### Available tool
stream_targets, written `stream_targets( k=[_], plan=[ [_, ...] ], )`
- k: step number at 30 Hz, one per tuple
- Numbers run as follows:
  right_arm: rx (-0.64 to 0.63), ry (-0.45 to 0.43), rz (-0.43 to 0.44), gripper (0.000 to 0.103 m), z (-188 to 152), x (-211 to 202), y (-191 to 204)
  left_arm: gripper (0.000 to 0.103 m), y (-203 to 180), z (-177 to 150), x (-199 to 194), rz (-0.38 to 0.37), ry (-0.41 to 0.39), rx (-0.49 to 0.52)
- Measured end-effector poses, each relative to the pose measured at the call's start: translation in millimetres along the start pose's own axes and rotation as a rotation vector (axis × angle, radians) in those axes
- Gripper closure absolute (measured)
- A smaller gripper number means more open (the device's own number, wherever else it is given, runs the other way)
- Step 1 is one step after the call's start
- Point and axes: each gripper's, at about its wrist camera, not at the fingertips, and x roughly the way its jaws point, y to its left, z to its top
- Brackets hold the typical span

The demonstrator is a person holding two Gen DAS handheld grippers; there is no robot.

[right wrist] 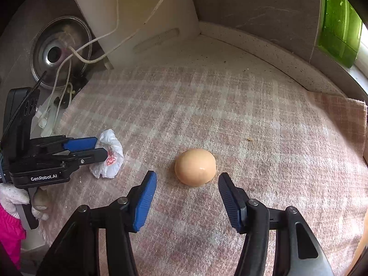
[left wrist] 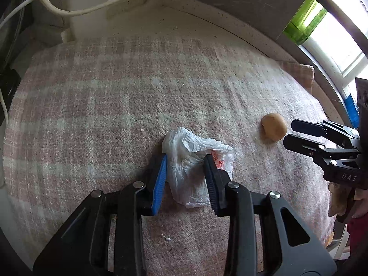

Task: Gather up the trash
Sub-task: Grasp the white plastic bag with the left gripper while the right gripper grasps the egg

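Observation:
A crumpled white plastic wrapper (left wrist: pixel 191 158) with red print lies on the pink checked cloth (left wrist: pixel 115 105). My left gripper (left wrist: pixel 186 158) straddles it, jaws on either side and part closed against it; it rests on the cloth. It also shows in the right wrist view (right wrist: pixel 110 154). A tan eggshell (right wrist: pixel 195 166) lies on the cloth just ahead of my right gripper (right wrist: pixel 187 176), which is open and empty, apart from the shell. The eggshell also shows in the left wrist view (left wrist: pixel 273 126), with the right gripper (left wrist: pixel 288 133) beside it.
A white board (right wrist: pixel 138 11) and white cables (left wrist: pixel 57 7) stand at the back. A metal lid (right wrist: pixel 61 50) leans at the back left. A green bottle (left wrist: pixel 303 20) stands on the sill at the right. The counter's raised edge (right wrist: pixel 264 46) borders the cloth.

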Motion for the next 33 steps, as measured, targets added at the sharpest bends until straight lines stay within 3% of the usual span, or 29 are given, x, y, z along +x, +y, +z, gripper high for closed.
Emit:
stream_targets(
  k=[3, 4, 5, 7, 9, 23, 27, 33],
  plan=[
    [-0.007, 0.009, -0.015, 0.044, 2.6, 4.3, 0.6, 0.082, -4.0, 4.9, 6.0, 0.004, -0.007, 0.001],
    [-0.008, 0.013, -0.018, 0.044, 3.1, 5.6, 0.5, 0.091, -3.9, 5.1, 6.1, 0.002, -0.009, 0.004],
    [-0.008, 0.015, -0.020, 0.044, 3.7, 7.1, 0.2, 0.093, -3.7, 4.8, 6.0, 0.001, -0.010, 0.008],
    [-0.010, 0.025, -0.023, 0.052, 4.6, 10.7, 0.0, 0.097, -4.5, 4.8, 5.3, -0.002, -0.015, 0.010],
    [-0.013, 0.042, -0.022, 0.065, 4.8, 15.3, 0.7, 0.098, -2.3, 2.1, 1.3, -0.019, -0.021, 0.013],
    [-0.019, 0.032, -0.036, 0.071, 4.1, 14.6, 1.9, 0.099, 22.6, -50.1, -39.7, 0.019, -0.002, 0.061],
    [-0.012, 0.029, -0.031, 0.083, 2.1, 8.8, 4.5, 0.099, 23.8, -70.0, -44.7, 0.034, 0.017, 0.081],
    [-0.036, 0.019, 0.003, 0.084, -7.9, -2.7, 16.5, 0.099, 26.9, -94.9, -56.8, 0.018, 0.018, 0.064]
  ],
)
